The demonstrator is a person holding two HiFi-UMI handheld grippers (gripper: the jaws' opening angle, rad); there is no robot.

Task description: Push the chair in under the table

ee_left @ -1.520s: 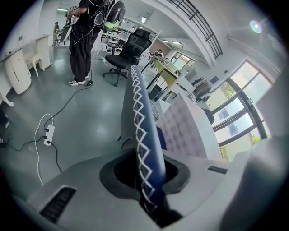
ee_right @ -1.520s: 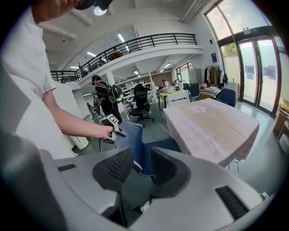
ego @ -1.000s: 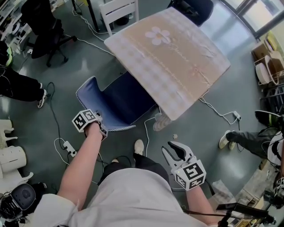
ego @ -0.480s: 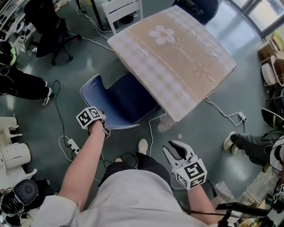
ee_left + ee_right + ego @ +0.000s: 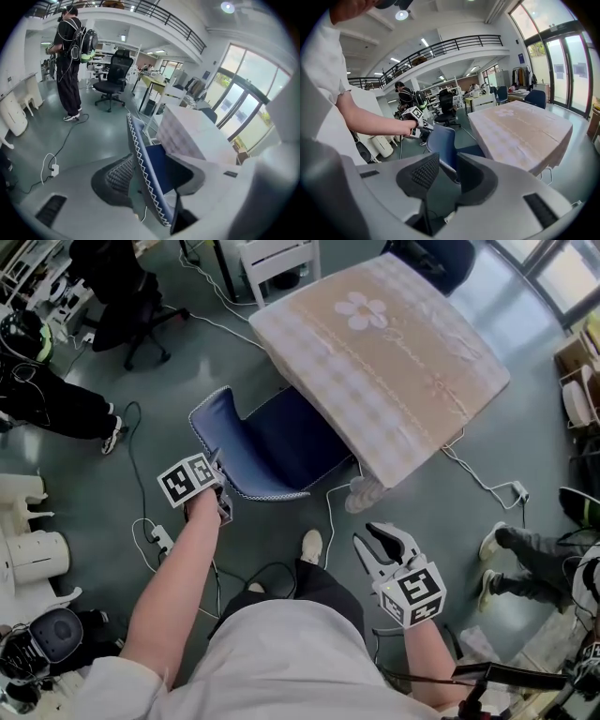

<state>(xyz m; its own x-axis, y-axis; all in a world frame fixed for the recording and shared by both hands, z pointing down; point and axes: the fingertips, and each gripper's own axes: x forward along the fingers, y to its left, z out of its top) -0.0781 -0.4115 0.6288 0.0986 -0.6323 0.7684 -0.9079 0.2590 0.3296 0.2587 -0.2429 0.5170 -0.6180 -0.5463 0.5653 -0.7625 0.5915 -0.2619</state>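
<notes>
A person in a pale shirt stands over a blue chair (image 5: 281, 442) whose padded seat lies partly beneath the near corner of the square worktop (image 5: 441, 413), its curved backrest jutting out over the glossy grey-green floor (image 5: 112, 493). The left hand-held gripper (image 5: 217, 472), topped by its marker cube, is at the backrest's upper rim. Seen from the left gripper view, the jaws of the left hand-held gripper (image 5: 152, 161) are opening, the thin rim (edged with white zigzag stitching) standing between the ribbed dark pads with gaps on both sides. The right hand-held gripper (image 5: 380, 542) hangs in the air well apart from the chair, beside the person's pale shoe (image 5: 307, 545); its jaws stand moderately apart with nothing gripped. A beige checked tablecloth (image 5: 375, 343) with a white flower motif drapes the worktop. White cables (image 5: 330, 512) trail across the floor below it. A black office chair (image 5: 122, 287) stands at the far left.
</notes>
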